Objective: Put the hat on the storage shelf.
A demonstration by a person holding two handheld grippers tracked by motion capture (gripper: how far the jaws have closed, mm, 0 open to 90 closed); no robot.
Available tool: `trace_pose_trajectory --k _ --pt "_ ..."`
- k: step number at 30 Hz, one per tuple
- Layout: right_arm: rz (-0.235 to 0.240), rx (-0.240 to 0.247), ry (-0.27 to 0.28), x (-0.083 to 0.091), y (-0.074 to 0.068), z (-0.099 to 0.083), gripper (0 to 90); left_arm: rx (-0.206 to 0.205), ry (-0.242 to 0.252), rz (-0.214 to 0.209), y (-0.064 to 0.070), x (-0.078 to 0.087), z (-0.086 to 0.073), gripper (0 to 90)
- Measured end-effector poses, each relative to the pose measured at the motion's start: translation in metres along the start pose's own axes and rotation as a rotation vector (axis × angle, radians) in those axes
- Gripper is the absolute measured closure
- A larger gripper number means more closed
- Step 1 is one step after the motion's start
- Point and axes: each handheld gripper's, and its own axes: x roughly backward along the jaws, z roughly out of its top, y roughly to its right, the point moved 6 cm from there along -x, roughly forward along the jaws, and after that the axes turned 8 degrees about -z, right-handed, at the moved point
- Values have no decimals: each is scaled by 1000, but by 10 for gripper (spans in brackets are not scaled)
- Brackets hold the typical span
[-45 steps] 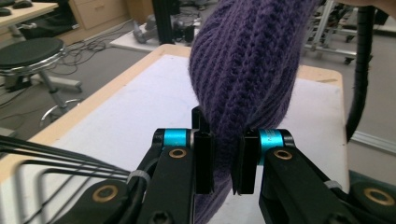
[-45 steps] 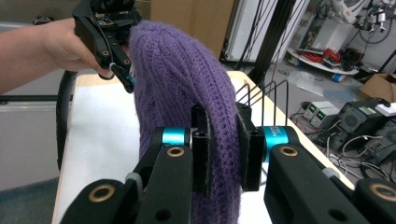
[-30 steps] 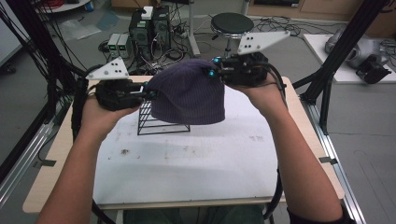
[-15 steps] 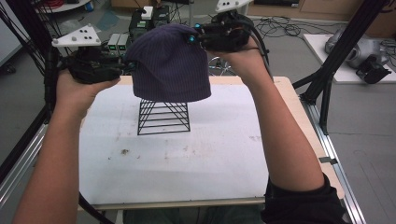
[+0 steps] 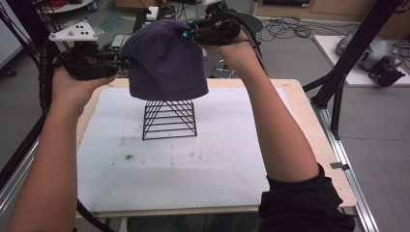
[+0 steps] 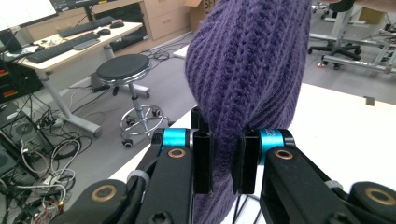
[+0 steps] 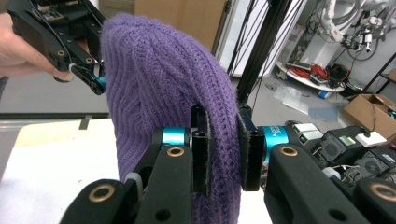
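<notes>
Above the black wire stand (image 5: 169, 119) I hold a purple knitted beanie (image 5: 164, 60) in the air, its hem hanging just clear of the stand's top. My left gripper (image 6: 223, 161) is clamped on a fold of knit at one side; my right gripper (image 7: 223, 156) pinches the opposite side. I judge the beanie light, soft and stretchy, best held by the thick ribbed edge. Compared with half a second ago, it sits higher above the stand, both hands raised.
</notes>
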Motion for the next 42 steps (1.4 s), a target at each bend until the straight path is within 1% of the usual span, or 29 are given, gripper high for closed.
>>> trace_pose_trajectory --k 1,3,9,11,14,15,17,22,25,30,32,34,38,42 --pt "0 -9 -9 -4 1 -4 791 1 -4 5 -3 -2 -2 809" --pt "-10 -8 -15 -8 4 -6 791 -2 -7 9 -4 -3 -2 809" --pt "-15 -18 -22 -14 9 -10 790 5 -18 5 -8 -7 -7 808" --pt "-9 -22 -31 -17 9 -13 789 8 -20 4 -7 -7 -11 808" --pt "0 -14 -33 -18 6 -15 789 16 -13 -5 -4 -5 -16 808" --pt "-2 -12 -32 -18 6 -16 789 12 -16 -8 -2 -4 -17 808" --pt "3 -12 -30 -16 4 -15 789 10 -13 -16 2 -2 -17 808" --pt "3 0 -14 -8 -2 -9 789 2 -5 -16 12 4 -13 807" --pt "5 3 -10 -2 -7 -8 789 5 -4 -13 16 5 -14 808" --pt "4 8 -15 2 -14 -8 789 11 -5 -8 19 8 -17 807" --pt "4 7 -17 2 -15 -8 789 7 -10 -7 20 9 -18 807" --pt "7 9 -18 2 -16 -7 789 13 -7 -6 20 10 -18 808" --pt "5 13 -18 5 -20 -4 789 6 -5 -6 23 13 -16 807" --pt "5 14 -20 8 -23 -4 789 8 -7 -8 25 13 -17 807"
